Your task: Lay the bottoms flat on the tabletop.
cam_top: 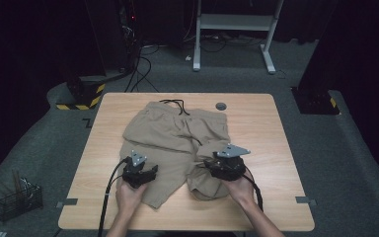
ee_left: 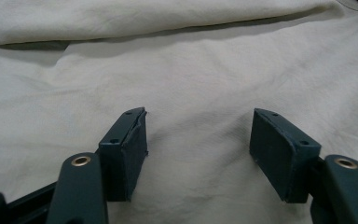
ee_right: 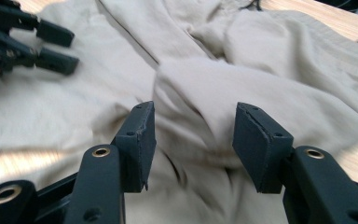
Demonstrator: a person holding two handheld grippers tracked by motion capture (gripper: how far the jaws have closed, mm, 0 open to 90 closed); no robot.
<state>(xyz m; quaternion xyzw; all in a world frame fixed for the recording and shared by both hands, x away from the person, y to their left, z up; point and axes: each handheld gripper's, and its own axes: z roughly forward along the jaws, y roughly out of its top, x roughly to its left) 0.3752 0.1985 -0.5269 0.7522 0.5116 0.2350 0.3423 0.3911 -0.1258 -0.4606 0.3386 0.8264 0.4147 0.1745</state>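
High view: khaki shorts (cam_top: pixel 175 143) lie spread on the bench (cam_top: pixel 256 197), both grippers over the leg hems. Left gripper view: left gripper (ee_left: pixel 198 140) released above flat cloth. Right gripper view: right gripper (ee_right: pixel 193 140) released, straddling a raised fold; closing here could pinch several layers and drag the shorts askew.

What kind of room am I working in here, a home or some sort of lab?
Most likely a lab or recording studio, not a home: the wooden table holding the khaki shorts stands on grey carpet amid dark curtains, with loose cables and hazard-striped stand bases behind it.
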